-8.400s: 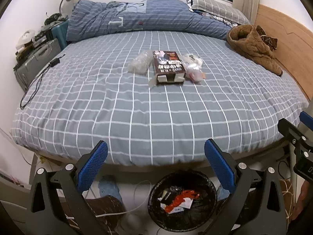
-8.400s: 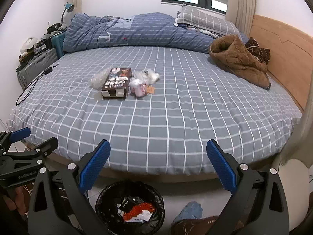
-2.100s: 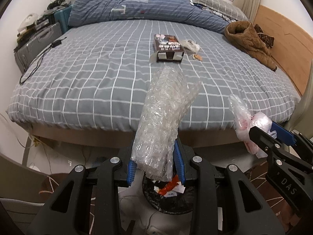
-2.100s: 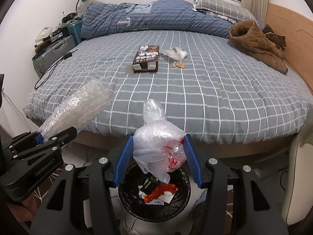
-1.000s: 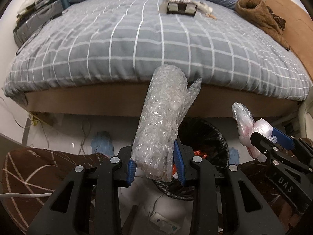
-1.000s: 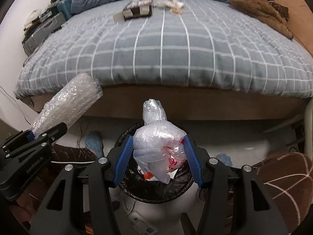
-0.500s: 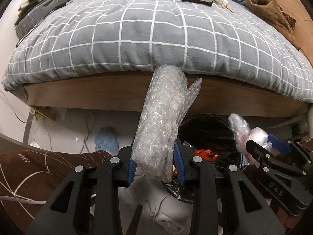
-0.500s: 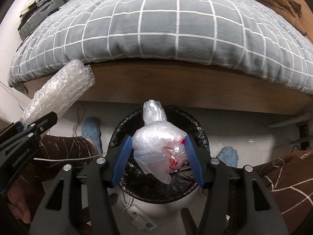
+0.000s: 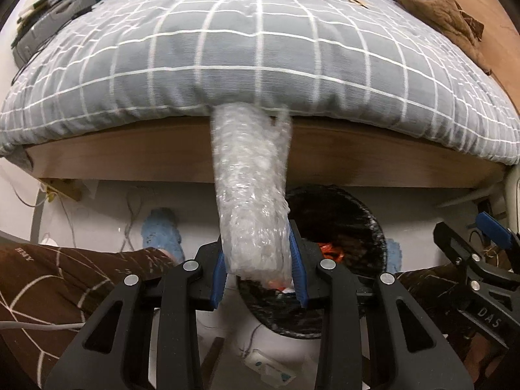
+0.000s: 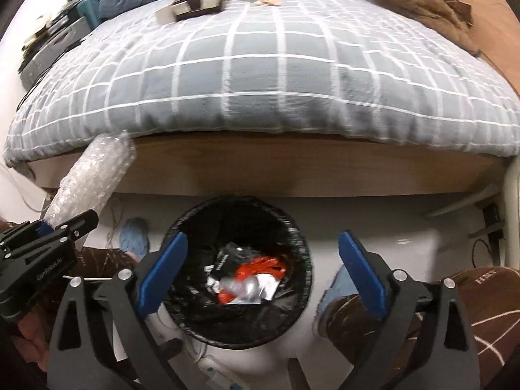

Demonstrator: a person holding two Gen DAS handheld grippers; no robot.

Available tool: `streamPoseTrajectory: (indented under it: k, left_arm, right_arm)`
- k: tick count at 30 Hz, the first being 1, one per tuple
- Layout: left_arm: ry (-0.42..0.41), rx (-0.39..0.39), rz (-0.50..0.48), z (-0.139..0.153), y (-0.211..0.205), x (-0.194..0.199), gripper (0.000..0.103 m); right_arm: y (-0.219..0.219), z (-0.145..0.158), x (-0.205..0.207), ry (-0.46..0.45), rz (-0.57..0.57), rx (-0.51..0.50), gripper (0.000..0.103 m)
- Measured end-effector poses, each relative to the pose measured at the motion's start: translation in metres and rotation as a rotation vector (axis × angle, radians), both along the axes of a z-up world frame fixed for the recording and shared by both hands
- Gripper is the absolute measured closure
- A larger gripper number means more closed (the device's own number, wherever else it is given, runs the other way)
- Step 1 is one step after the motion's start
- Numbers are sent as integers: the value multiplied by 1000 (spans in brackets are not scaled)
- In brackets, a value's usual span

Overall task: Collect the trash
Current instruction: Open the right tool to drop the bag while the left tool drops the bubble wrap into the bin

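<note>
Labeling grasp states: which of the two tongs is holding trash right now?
The left tongs, shut on the bubble wrap roll. The right tongs are open with nothing between them, above the black trash bin.

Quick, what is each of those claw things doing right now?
Left gripper: closed on the clear roll of bubble wrap.
Right gripper: open, holding nothing, above the round black trash bin.

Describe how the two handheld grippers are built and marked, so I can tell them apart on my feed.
Both are matte black plastic frames with triangular cut-outs and silver screw heads, each ending in two blue finger pads. The left gripper shows white lettering on its side in the right wrist view, too blurred to read surely. The right gripper carries white letters "DAS" in the left wrist view. No cables on either are visible.
</note>
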State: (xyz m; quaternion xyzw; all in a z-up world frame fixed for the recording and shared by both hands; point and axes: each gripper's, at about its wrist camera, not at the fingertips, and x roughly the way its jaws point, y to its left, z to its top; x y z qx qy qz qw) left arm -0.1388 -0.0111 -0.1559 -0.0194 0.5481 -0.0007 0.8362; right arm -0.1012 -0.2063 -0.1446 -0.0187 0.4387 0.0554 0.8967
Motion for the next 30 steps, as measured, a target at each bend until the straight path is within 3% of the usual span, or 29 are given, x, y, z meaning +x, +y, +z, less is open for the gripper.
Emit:
streamPoseTrajectory:
  k: [11, 20, 30]
  left_arm:
    - [27, -1, -79, -11, -55, -3, 69]
    - [44, -16, -121, -17, -70, -8, 68]
    - [5, -12, -134, -13, -67, -12, 30]
  right_arm:
    - [-57, -6, -9, 1, -121, 7, 12]
    - [-60, -7, -7, 12, -131, 12, 12]
    - [-57, -7, -7, 9, -127, 10, 12]
